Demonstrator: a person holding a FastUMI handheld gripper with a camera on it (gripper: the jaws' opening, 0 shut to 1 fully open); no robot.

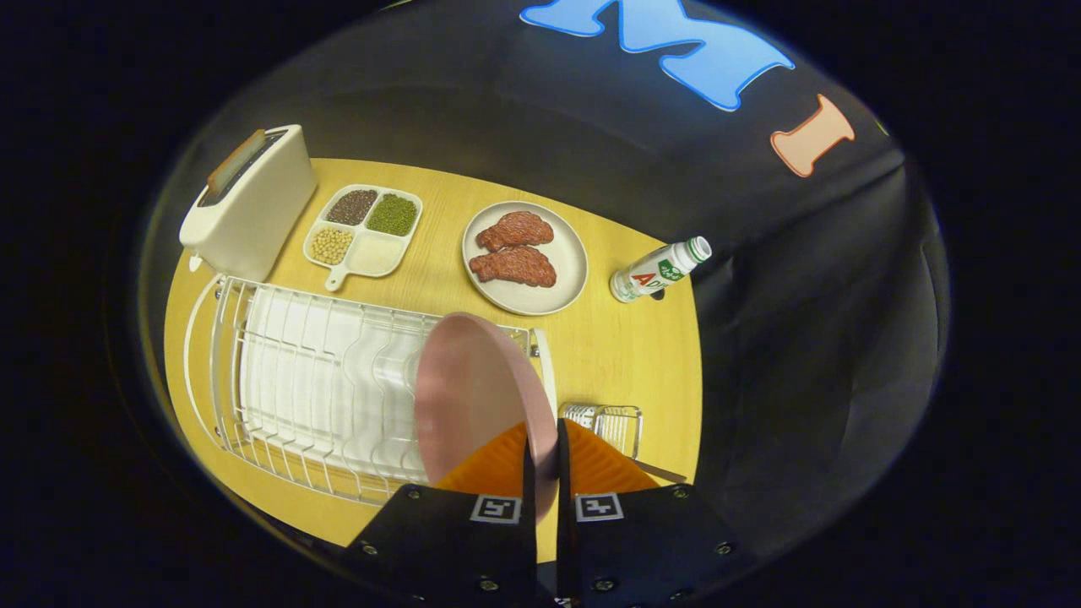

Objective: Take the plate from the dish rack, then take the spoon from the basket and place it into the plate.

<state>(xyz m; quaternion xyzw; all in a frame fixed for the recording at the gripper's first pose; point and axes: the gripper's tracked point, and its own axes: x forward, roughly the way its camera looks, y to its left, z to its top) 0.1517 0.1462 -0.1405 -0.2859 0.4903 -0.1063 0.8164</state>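
Wooden table [625,338] carries a white dish rack [312,380] at left, a wire basket [610,422] just to its right. Gripper [540,456] is clamped on the pink plate's [473,388] rim, plate upright over the rack's right end. Spoon [663,471] handle projects from the basket.

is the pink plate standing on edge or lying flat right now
On edge. The pink plate stands upright over the dish rack, its rim pinched between the tongs, both orange fingers pressing it.
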